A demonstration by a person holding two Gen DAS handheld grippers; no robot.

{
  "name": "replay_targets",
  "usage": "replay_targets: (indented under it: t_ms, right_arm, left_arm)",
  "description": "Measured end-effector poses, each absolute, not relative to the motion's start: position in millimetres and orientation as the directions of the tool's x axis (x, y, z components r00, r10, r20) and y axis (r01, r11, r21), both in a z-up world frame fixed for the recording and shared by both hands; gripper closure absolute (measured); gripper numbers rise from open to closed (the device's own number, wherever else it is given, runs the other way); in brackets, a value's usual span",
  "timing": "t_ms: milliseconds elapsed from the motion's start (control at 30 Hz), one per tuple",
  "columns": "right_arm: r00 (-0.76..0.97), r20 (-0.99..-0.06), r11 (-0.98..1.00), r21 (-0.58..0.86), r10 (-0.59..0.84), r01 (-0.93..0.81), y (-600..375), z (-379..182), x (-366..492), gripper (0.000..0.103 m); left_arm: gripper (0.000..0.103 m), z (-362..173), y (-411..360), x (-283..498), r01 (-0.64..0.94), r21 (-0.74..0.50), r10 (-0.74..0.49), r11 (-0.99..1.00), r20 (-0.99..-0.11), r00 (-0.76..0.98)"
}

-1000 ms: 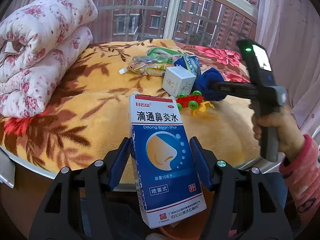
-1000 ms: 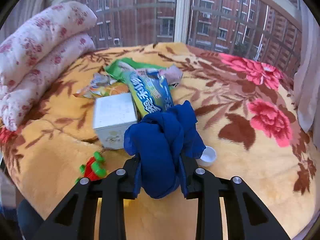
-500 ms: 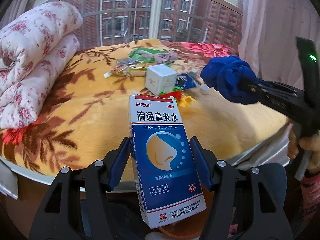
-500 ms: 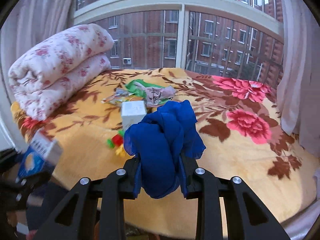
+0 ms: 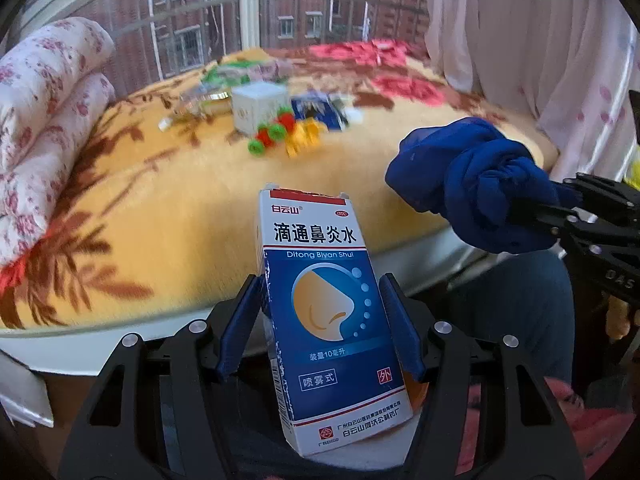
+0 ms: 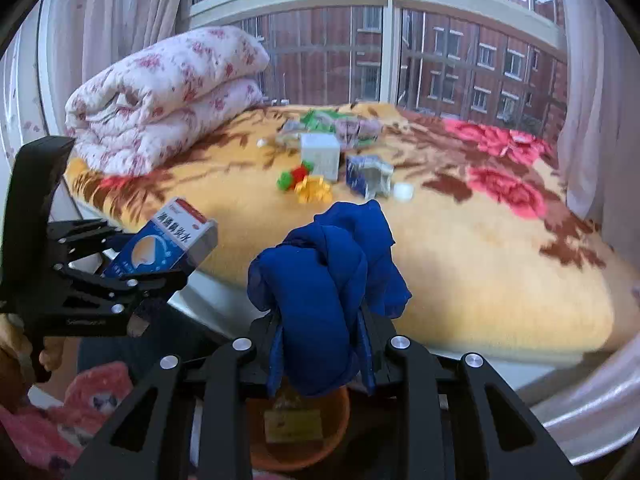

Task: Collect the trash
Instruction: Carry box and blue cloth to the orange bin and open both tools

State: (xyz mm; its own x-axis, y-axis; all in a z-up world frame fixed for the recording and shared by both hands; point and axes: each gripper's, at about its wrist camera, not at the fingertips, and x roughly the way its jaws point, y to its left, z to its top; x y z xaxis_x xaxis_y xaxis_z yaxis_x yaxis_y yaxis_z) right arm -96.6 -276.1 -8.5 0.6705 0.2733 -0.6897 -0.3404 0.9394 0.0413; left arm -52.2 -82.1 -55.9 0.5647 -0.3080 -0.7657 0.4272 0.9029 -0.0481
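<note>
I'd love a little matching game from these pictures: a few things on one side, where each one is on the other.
Things:
1. nasal spray box
2. blue cloth
3. orange bin
4. white cube box

Places:
A. lying on the flowered blanket
B. on the floor, below the right gripper
C. clamped in the left gripper
D. clamped in the right gripper

Pairs: 1-C, 2-D, 3-B, 4-A

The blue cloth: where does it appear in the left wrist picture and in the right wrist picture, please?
Left wrist view: the blue cloth is at middle right, clamped by the right gripper.
Right wrist view: the blue cloth is at lower centre, between that gripper's own fingers.
Shared landmark: the white box on the bed.
</note>
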Motion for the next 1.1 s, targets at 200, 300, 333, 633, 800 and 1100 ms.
replay_targets:
  t_ms: [200, 300, 333, 633, 800, 1100]
  right_arm:
    - [0.61, -0.742, 0.934, 0.06, 0.279, -0.353, -273, -33, -118, 0.074]
    - [0.557, -0.78, 0.93, 0.086, 0.286, -0.357, -271, -53, -123, 0.074]
    - [0.532, -0.796, 0.929, 0.099, 0.29, -0.358, -270, -62, -124, 0.073]
    - [0.375, -0.88, 0.926, 0.159, 0.29, -0.342, -260, -128, -115, 0.073]
    - [0.283, -0.91, 0.925, 0.209, 0.302, -0.317, -257, -160, -102, 0.073]
    - [0.199, -0.933, 0.934, 0.244, 0.3, -0.261, -258, -191, -87, 0.064]
  left_arm:
    - [0.043, -90, -83, -57, 0.437, -0.066, -0.294, 0.897, -0.828, 0.478]
    - [0.043, -112, -88, -57, 0.454, -0.069, -0.279, 0.888, -0.866, 0.415]
    - [0.043, -121, -89, -56, 0.461, -0.068, -0.272, 0.885, -0.879, 0.391]
    - [0.043, -194, -100, -49, 0.456, -0.114, -0.228, 0.883, -0.952, 0.204]
    - [0.043, -228, -102, -44, 0.426, -0.136, -0.204, 0.894, -0.972, 0.119]
    - [0.042, -251, -99, -37, 0.389, -0.142, -0.175, 0.91, -0.983, 0.049]
